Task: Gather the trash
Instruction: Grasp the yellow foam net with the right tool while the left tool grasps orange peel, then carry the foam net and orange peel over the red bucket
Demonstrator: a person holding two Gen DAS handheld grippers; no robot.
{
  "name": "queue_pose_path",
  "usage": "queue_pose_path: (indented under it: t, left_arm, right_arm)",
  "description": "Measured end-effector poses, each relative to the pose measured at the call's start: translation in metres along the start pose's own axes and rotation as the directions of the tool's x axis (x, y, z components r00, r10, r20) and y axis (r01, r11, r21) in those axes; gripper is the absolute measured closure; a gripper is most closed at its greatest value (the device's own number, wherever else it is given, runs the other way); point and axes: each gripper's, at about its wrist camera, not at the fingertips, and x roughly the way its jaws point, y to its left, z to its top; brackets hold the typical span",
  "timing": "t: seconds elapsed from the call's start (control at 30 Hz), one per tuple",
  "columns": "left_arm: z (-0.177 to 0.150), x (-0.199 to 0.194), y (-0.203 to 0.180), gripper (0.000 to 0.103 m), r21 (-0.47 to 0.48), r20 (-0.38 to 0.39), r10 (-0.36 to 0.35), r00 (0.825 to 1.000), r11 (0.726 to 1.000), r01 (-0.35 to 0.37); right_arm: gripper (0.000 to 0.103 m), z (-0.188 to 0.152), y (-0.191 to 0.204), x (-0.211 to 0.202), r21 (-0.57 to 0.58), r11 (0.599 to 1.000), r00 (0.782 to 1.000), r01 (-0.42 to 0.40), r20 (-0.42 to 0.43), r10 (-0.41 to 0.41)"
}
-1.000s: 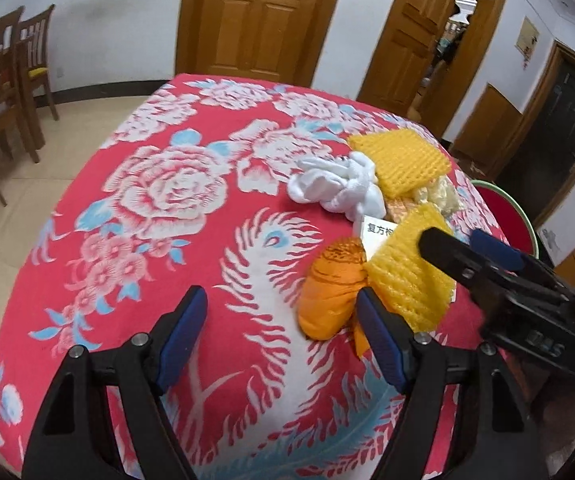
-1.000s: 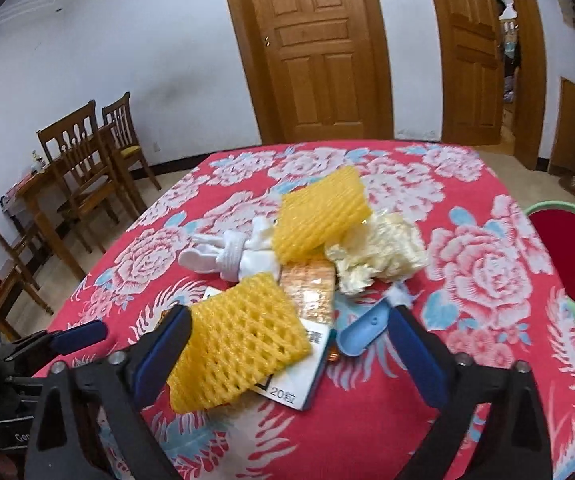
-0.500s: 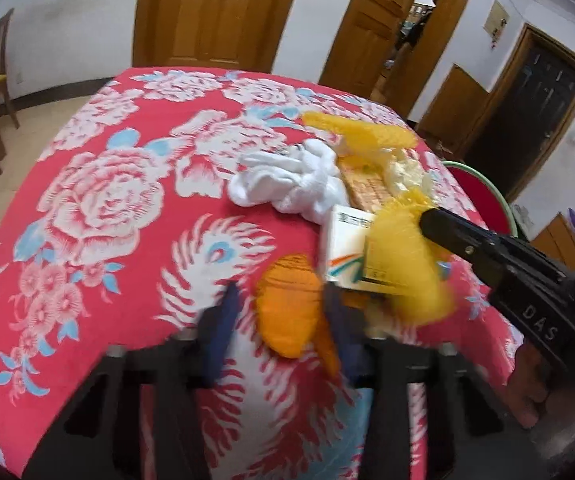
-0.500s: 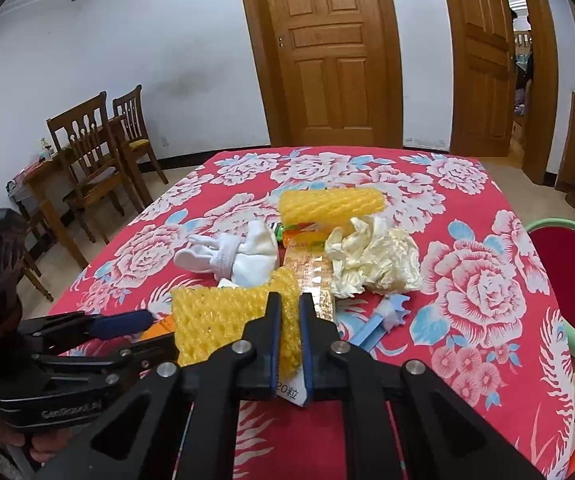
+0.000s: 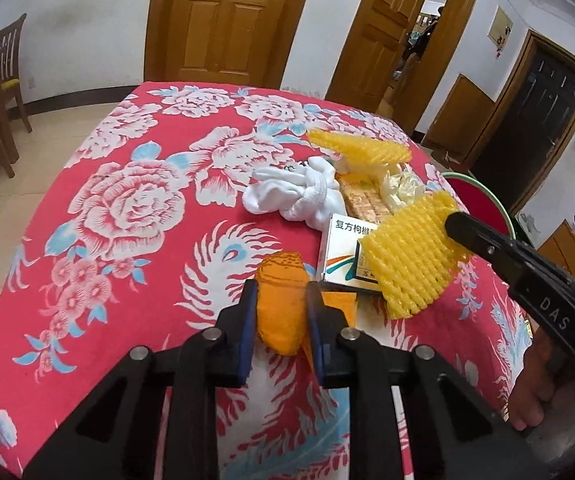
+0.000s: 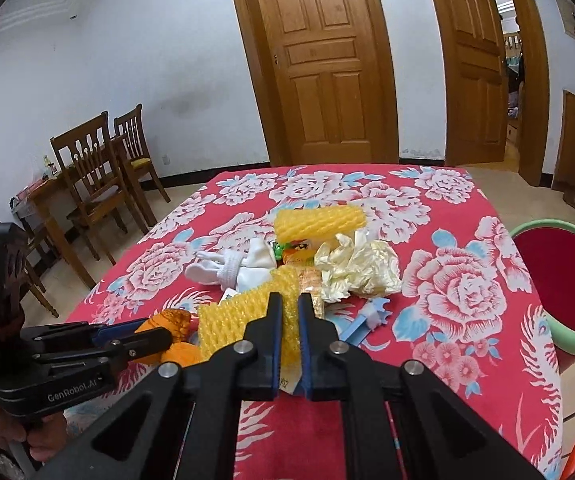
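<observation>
Since a second ago both grippers have closed from wide open. The left gripper (image 5: 280,300), low in the left wrist frame, now pinches the orange peel (image 5: 281,304) between its blue pads, on the red floral tablecloth (image 5: 135,200). The right gripper (image 6: 287,312) is clamped on a yellow foam net (image 6: 243,316), seen at centre right of the left view (image 5: 411,256) raised over a white box (image 5: 341,252).

Behind them, mid-frame, the rest of the trash lies in a loose heap: white socks (image 5: 299,196), a second foam net (image 5: 361,148), a crumpled cream wrapper (image 6: 361,268), an orange snack packet (image 5: 363,200) and a blue plastic piece (image 6: 369,320).

At the right edge of the right view stands a green-rimmed bin (image 6: 559,336) beside the table, red inside; whether anything lies in it cannot be told.
</observation>
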Motion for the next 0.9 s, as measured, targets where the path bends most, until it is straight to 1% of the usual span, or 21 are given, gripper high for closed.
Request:
queue_pose_path:
  t: [0.1,0.3,0.47,0.67,0.9]
  left_arm:
    - [-0.002,-0.010,-0.002,0.080,0.002,0.018,-0.005,1.000,1.000,0.005]
    - [-0.011,-0.032,-0.017,0.080,0.039,0.073,-0.005,0.997,0.999,0.002]
    - [-0.017,-0.040,-0.030,0.080,0.063,0.083,-0.028,0.996,0.998,0.023]
    - [-0.015,-0.037,-0.047,0.080,0.096,0.089,-0.085,0.992,0.992,0.076]
    - [-0.007,-0.025,-0.079,0.080,0.163,0.079,-0.154,0.985,0.977,0.139]
  right_arm:
    - [0.094,-0.003,-0.001,-0.005,0.018,1.000,1.000,-0.003,0.000,0.003]
    - [0.094,-0.011,-0.005,-0.020,0.056,0.998,1.000,-0.006,0.014,0.005]
    - [0.094,-0.016,-0.008,-0.040,0.058,0.998,0.999,0.014,0.044,-0.016]
    - [0.094,-0.022,-0.016,-0.058,0.056,0.997,0.997,0.057,0.053,-0.060]
    - [0.094,-0.025,-0.042,-0.078,0.092,0.987,0.988,0.134,0.070,-0.140]
